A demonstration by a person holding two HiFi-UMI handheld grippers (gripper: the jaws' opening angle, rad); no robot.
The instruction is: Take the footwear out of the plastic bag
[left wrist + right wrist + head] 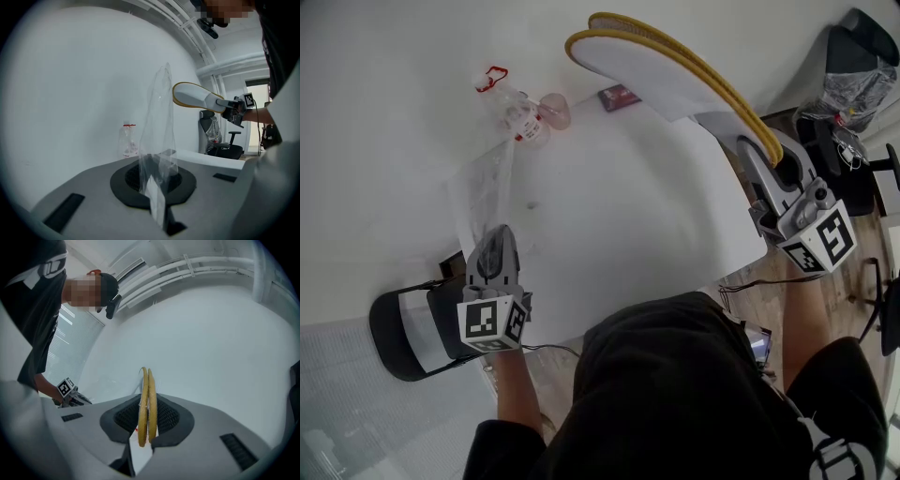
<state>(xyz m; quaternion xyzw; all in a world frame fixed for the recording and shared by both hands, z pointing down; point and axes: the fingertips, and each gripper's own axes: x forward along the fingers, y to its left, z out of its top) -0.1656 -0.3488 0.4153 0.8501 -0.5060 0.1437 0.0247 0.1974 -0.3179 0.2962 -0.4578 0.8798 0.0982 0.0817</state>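
Nearly finished, judging by the present layout. Out of the bag [159, 126] already with the slippers [652, 66] — a white pair, yellow-edged, pressed sole to sole. Pinched at one end between the fingers of the right gripper [722, 129], held up over the far right part of the desk [628, 216], wholly outside the film. Seen edge-on in the right gripper view, both slippers side by side with the fingers clamped against them from either side.

Bag pinched by an edge in the left gripper [494, 234], fingers fully together on the thin plastic. Clear, limp and apparently empty, rising from the fingers in the left gripper view, well apart from the slippers.

Removal itself done, then. Left, at most: setting the pair down on the desk and letting go of the bag. Plenty of bare desk in front for that; only a bottle [523, 117] and a small dark packet [619, 97] at the far side, away from both grippers. Worth minding the film — light enough, probably, to cling to the fingers or drift on release.
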